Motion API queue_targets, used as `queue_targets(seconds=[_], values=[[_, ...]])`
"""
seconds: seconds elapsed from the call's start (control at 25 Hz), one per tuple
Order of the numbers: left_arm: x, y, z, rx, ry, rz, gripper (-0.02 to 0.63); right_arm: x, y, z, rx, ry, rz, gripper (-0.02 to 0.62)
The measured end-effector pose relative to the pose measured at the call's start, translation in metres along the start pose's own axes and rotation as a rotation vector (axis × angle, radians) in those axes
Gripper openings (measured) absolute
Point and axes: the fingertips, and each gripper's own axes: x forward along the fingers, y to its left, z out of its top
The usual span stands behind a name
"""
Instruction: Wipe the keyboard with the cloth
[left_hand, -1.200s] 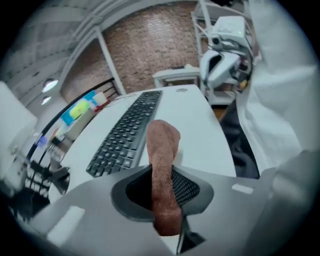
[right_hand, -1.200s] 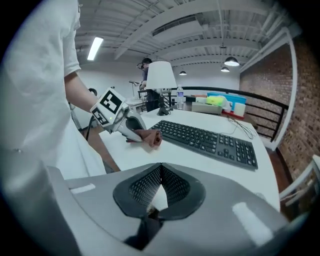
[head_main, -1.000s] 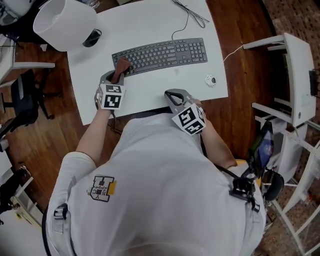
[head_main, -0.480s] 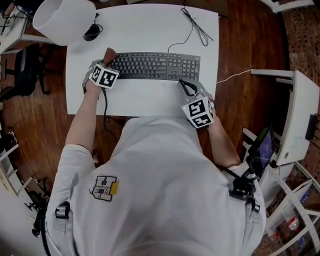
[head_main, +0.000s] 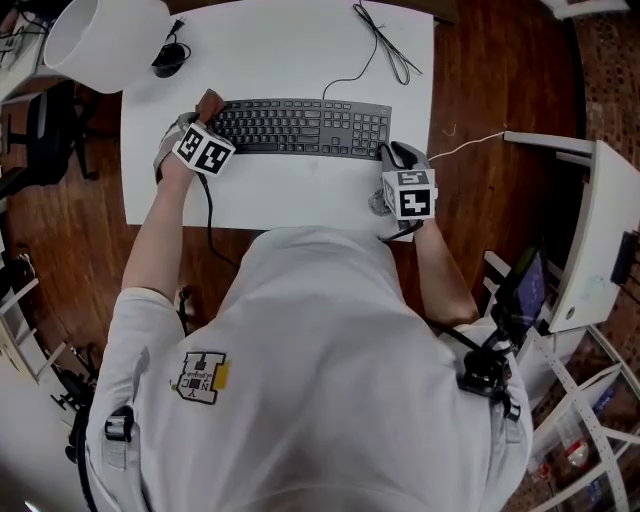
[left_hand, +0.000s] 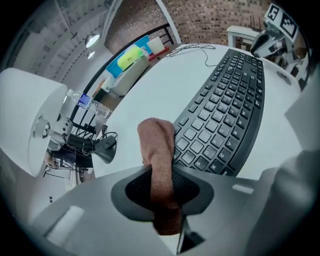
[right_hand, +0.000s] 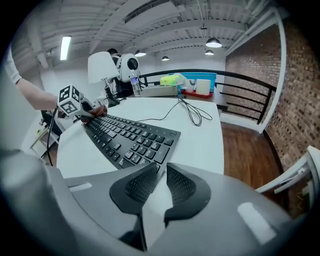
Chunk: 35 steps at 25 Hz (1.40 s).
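The left gripper (left_hand: 162, 192) pinches the cloth (left_hand: 159, 145) against the left end of the keyboard (head_main: 300, 128), ready to wipe. The right gripper (right_hand: 160, 177) is empty, its jaws having just opened slightly. It sits at the right end, probably to steady the keyboard.

White table (head_main: 290, 50) stands on a wooden floor (head_main: 490, 90). A white lamp shade (head_main: 100, 40) sits at the table's far left corner, with a black mouse (head_main: 166, 58) just beside it. A looped black cable (head_main: 388, 48) lies near the far right edge. A white rack (head_main: 600, 220) stands right of the table, well apart.
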Motion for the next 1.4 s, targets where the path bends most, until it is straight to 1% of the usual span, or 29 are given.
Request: queue_targets(seconds=[0.16, 0.28, 0.4, 0.48, 0.68, 0.8, 0.96, 1.08, 1.2, 1.32, 1.4], values=[[-0.008, -0.013, 0.019, 0.065, -0.031, -0.002, 0.081, -0.001, 0.005, -0.003, -0.028, -0.008, -0.001, 0.041], [-0.016, -0.037, 0.047, 0.151, -0.075, -0.002, 0.081, -0.002, 0.007, -0.002, -0.051, -0.011, 0.001, 0.038], [-0.024, -0.06, 0.079, 0.261, -0.113, 0.006, 0.081, -0.003, 0.011, -0.001, -0.068, -0.02, 0.003, 0.034], [-0.032, -0.079, 0.106, 0.331, -0.153, -0.005, 0.081, -0.003, 0.012, -0.002, -0.083, -0.025, 0.0, 0.032], [-0.052, -0.139, 0.184, 0.554, -0.262, -0.012, 0.081, -0.003, 0.014, -0.003, -0.1, -0.032, -0.002, 0.026], [-0.067, -0.18, 0.231, 0.673, -0.338, -0.032, 0.081, -0.003, 0.015, -0.007, -0.107, -0.031, 0.003, 0.026], [-0.078, -0.218, 0.278, 0.81, -0.392, -0.023, 0.082, -0.005, 0.013, -0.013, -0.094, -0.031, 0.002, 0.025], [-0.083, -0.228, 0.296, 0.853, -0.425, -0.031, 0.083, -0.007, 0.011, -0.015, -0.088, -0.031, -0.004, 0.026], [-0.084, -0.227, 0.292, 0.851, -0.427, -0.042, 0.083, -0.008, 0.012, -0.015, -0.088, -0.027, -0.008, 0.026], [-0.077, -0.211, 0.271, 0.812, -0.401, -0.052, 0.083, -0.007, 0.014, -0.015, -0.101, -0.019, -0.012, 0.021], [-0.069, -0.191, 0.245, 0.748, -0.367, -0.059, 0.083, -0.005, 0.014, -0.015, -0.111, -0.011, -0.016, 0.018]])
